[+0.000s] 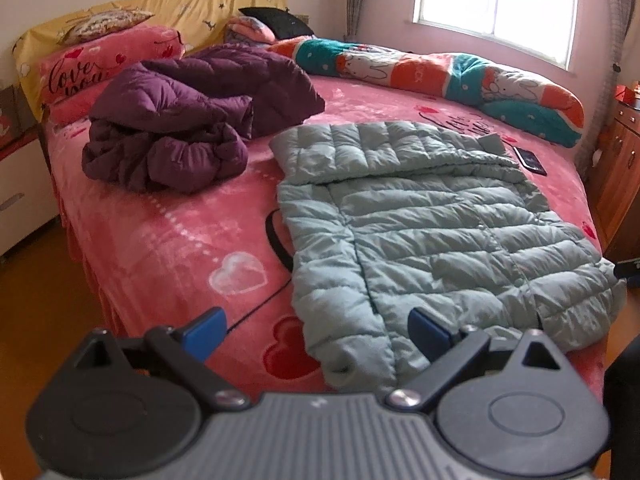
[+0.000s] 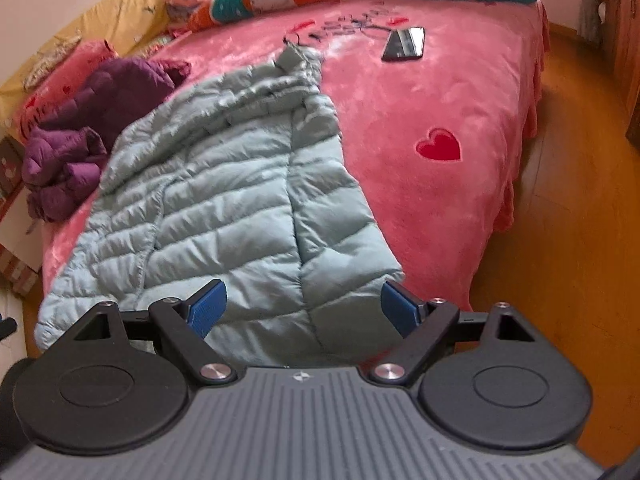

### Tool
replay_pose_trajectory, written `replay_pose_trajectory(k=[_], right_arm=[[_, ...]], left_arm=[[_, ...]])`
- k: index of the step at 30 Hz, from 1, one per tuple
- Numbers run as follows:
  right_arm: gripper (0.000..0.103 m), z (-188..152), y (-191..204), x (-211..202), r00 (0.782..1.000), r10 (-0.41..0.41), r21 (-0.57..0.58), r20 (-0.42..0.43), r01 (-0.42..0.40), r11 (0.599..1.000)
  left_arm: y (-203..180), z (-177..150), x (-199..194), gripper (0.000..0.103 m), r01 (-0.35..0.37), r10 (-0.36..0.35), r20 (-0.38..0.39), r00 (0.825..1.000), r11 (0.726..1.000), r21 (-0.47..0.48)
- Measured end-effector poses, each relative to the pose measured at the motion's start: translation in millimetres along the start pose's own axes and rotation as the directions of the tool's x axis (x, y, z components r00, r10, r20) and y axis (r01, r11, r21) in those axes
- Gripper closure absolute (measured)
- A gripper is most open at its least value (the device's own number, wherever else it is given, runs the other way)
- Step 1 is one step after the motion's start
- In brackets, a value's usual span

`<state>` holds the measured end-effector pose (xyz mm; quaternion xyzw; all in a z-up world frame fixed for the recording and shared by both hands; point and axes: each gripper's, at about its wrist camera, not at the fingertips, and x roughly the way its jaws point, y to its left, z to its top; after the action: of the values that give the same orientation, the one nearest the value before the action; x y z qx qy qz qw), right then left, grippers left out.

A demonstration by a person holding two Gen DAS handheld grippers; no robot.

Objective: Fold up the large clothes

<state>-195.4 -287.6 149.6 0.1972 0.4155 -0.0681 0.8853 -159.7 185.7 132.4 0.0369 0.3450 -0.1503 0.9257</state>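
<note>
My left gripper (image 1: 318,330) is wide open and holds nothing, above the cuff of the grey jacket (image 1: 432,232), which lies flat on the pink bed (image 1: 168,232). My right gripper (image 2: 304,306) is also wide open and empty over the hem. I think I must next grasp the hem and fold upward. The purple coat (image 1: 192,120) lies left, the phone (image 2: 404,44) far right; neither blocks.

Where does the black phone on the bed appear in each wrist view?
Left wrist: phone at right of centre, just beyond the light blue jacket.
Right wrist: phone near the top, right of centre, beyond the jacket's far end.
Shared landmark: purple jacket, heaped left of the blue one.
</note>
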Motion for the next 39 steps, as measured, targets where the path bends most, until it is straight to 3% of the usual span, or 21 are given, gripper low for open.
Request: replay_pose_trajectory(k=[7,14,24,34,39], right_arm=[[0.000,8,-22,17,0.999,0.026,0.048,-0.035,-0.025,0.999],[0.000,6,-30,28,0.995,0.065,0.057,-0.075,-0.061,0.997],[0.000,14,-43,34,0.992,0.099,0.110,-0.074,-0.090,0.990],[0.000,15,-24,51,0.946,0.247,0.055,-0.208,-0.241,0.969],[0.003,16,-27,51,0.937,0.268,0.047,-0.226,-0.264,0.963]], left_arm=[[5,0,12,0.006,0.024,-0.025,-0.037,0.999,0.999,-0.021],[18,1,31,0.006,0.087,-0.096,-0.084,0.992,0.991,-0.099],[11,4,59,0.006,0.209,-0.225,-0.139,0.964,0.971,-0.119],[-8,4,76,0.008,0.297,-0.310,-0.181,0.933,0.950,-0.095],[-6,4,81,0.024,0.288,-0.306,-0.193,0.932,0.951,-0.116]])
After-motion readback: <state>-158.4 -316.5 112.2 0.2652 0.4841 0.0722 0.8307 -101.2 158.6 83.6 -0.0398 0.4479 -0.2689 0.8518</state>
